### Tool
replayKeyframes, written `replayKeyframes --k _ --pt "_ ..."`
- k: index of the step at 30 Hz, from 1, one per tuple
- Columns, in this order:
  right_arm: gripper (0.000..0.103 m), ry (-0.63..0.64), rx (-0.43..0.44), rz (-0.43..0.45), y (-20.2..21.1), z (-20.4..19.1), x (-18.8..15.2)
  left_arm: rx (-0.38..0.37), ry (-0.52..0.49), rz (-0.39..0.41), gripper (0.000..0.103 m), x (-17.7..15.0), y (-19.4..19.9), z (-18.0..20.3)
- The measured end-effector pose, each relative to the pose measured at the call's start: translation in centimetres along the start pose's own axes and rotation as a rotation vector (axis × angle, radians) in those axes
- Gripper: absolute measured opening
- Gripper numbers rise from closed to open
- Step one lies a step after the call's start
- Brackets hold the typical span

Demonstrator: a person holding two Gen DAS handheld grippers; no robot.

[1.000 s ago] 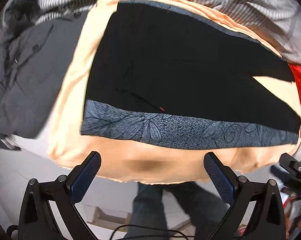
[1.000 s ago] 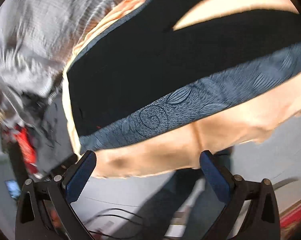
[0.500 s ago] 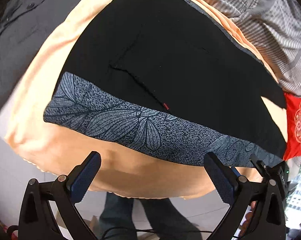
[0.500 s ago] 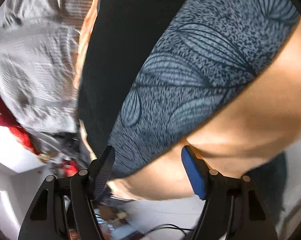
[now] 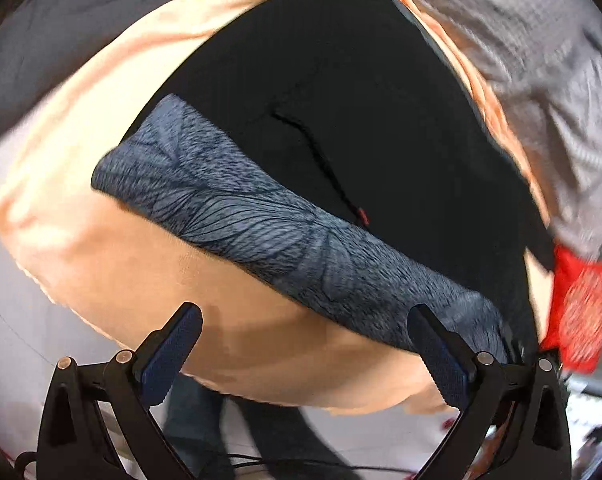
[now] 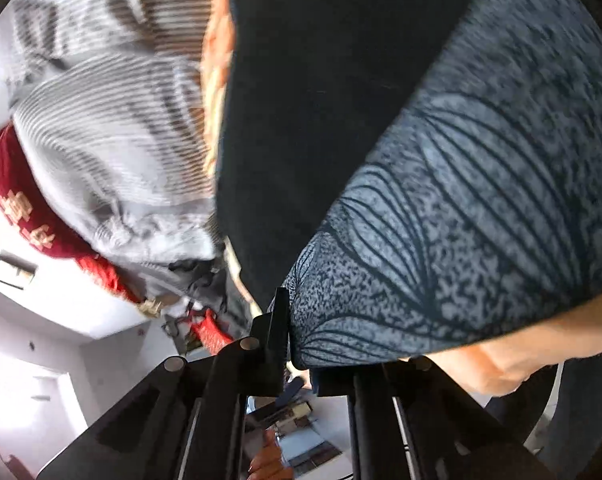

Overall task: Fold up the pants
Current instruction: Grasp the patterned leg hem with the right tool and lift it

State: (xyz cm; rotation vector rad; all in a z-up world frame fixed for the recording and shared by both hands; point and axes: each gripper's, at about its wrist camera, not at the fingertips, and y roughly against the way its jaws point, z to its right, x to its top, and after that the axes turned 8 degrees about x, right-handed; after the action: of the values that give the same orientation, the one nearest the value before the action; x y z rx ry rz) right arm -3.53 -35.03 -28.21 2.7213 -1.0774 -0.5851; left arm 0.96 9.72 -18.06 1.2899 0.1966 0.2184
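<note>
We've got the right tongs (image 6: 297,344) pinched on the patterned hem corner of the pants (image 5: 341,120) lying flat on the peach-covered desk (image 5: 101,260), left tongs (image 5: 301,352) spread wide at 6 o'clock, so next we grab the other corner and fold.

Up close, the right hand-held gripper (image 6: 291,344) has its two black fingers (image 6: 279,320) drawn together on the corner of the pants (image 6: 321,100), pinching the blue-grey leaf-patterned band (image 6: 481,220) at its lower tip. The black cloth of the pants rises behind that band. Under them lies a peach sheet (image 6: 513,360), creased where it droops at the edge. To the left a grey striped garment (image 6: 109,120) lies crumpled, blurred, with a red cloth (image 6: 25,208) bearing gold marks beside it.
</note>
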Motion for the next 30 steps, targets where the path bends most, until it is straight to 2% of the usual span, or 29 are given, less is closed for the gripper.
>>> replayKeyframes --k 7,10,11,12,13,15,18,22,27,30 --pt "0.009 0.034 0.032 -0.099 0.3 -2.6 0.7 -0.11 0.155 0.052 0.103 0.9 -0.3 -1.4" --pt "0.009 0.042 0.028 -0.13 0.5 -2.7 1.0 -0.118 0.2 0.07 0.102 1.7 -0.8 -1.5" --pt "0.009 0.043 0.023 -0.137 0.6 -2.6 1.0 -0.11 0.212 0.075 0.095 2.0 -1.0 -1.4" --pt "0.009 0.044 0.014 -0.144 0.6 -2.5 1.2 -0.089 0.217 0.074 0.067 2.3 -1.1 -1.3" --pt "0.009 0.045 0.001 -0.151 0.4 -2.6 1.2 -0.056 0.206 0.059 0.047 2.6 -1.3 -1.1" --pt "0.009 0.056 -0.019 -0.16 0.5 -2.7 1.3 0.001 0.187 0.069 0.025 2.6 -0.5 -1.1" --pt "0.009 0.103 -0.052 -0.18 0.5 -4.1 1.6 0.02 0.157 0.108 0.021 2.6 2.2 -0.4" --pt "0.009 0.212 -0.074 -0.208 0.5 -8.4 2.8 0.036 0.081 0.16 0.021 3.2 5.9 1.9" --pt "0.009 0.353 -0.135 -0.221 -1.0 -14.1 6.6 0.003 0.025 0.205 0.021 7.3 8.2 5.7" --pt "0.009 0.387 -0.169 -0.205 -2.6 -15.9 9.4 -0.013 -0.005 0.228 0.021 10.3 8.1 7.6"
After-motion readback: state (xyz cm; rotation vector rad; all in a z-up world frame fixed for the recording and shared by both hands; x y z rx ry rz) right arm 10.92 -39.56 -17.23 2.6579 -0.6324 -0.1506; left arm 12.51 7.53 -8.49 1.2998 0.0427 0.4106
